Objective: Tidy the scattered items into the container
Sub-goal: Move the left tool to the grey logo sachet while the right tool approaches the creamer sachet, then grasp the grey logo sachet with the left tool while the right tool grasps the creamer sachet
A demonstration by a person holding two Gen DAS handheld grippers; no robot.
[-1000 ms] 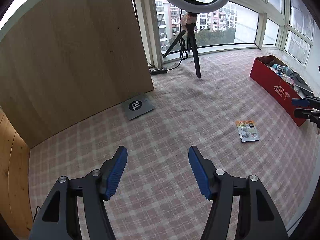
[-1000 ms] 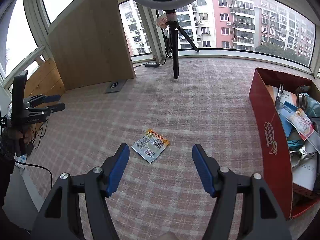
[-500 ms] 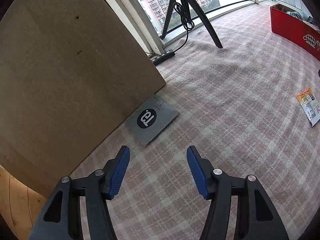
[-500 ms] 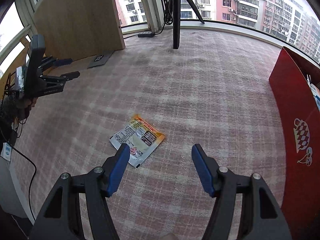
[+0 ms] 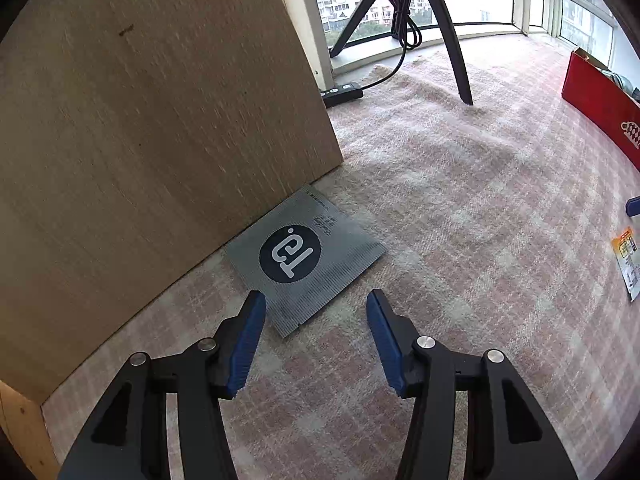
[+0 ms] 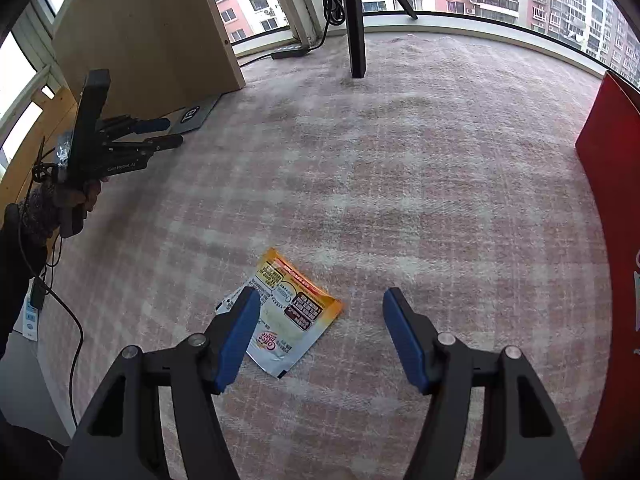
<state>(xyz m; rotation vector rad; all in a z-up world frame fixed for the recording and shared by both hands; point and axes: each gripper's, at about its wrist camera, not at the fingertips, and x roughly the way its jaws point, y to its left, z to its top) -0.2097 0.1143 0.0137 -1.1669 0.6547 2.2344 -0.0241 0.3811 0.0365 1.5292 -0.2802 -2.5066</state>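
left wrist view: the grey sachet lies flat on the checked carpet, its far edge against the wooden panel. lying so flat, it may slide under the pads rather than lift, or get pushed against the panel. the left gripper has its fingers about half apart, empty, just over the sachet's near corner.

right wrist view: the orange-and-white packet lies flat, well left of the red container; it may crumple or slip. the right gripper is spread wide, holding nothing, its left finger over the packet's edge.
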